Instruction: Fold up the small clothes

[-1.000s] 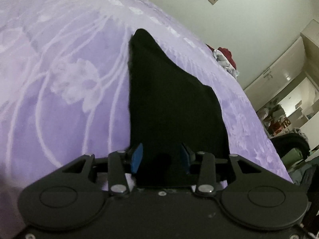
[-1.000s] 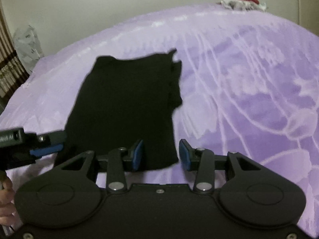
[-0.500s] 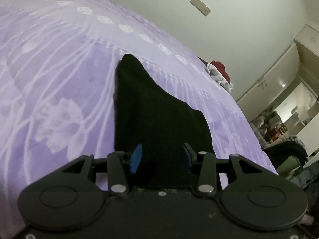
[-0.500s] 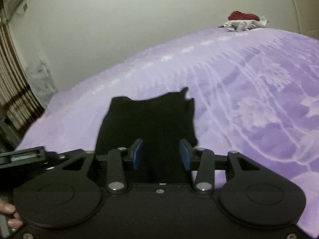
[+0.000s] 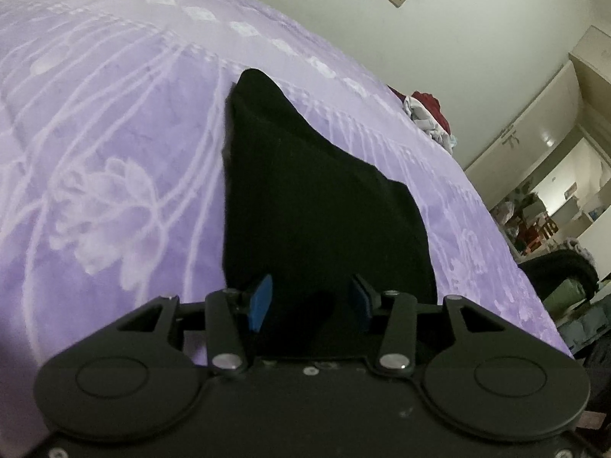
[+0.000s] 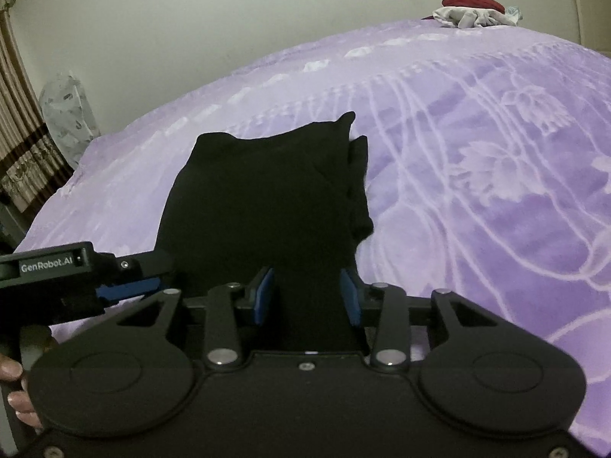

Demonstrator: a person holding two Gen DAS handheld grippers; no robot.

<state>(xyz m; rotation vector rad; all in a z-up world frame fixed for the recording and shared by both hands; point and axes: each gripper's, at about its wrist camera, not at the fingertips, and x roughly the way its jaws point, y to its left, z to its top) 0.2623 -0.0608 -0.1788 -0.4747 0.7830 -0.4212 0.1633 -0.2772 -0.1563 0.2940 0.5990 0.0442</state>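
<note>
A small black garment [image 5: 313, 206] lies flat on the purple bedspread [image 5: 114, 145]; it also shows in the right wrist view [image 6: 267, 194]. My left gripper [image 5: 311, 297] is open, its blue pads straddling the garment's near edge. My right gripper [image 6: 307, 294] is open too, with the garment's near right corner between its pads. The left gripper [image 6: 126, 290] also shows at the left of the right wrist view, at the garment's near left corner.
A pile of red and white clothes [image 6: 473, 13] lies at the bed's far edge, also in the left wrist view [image 5: 429, 114]. A curtain [image 6: 19, 145] and a plastic bag [image 6: 68, 110] stand left of the bed. Cupboards [image 5: 534, 126] and clutter lie to the right.
Both grippers have moved forward over the garment's near edge, so cloth now sits between the open pads. The views tilted up and then back down a little.
</note>
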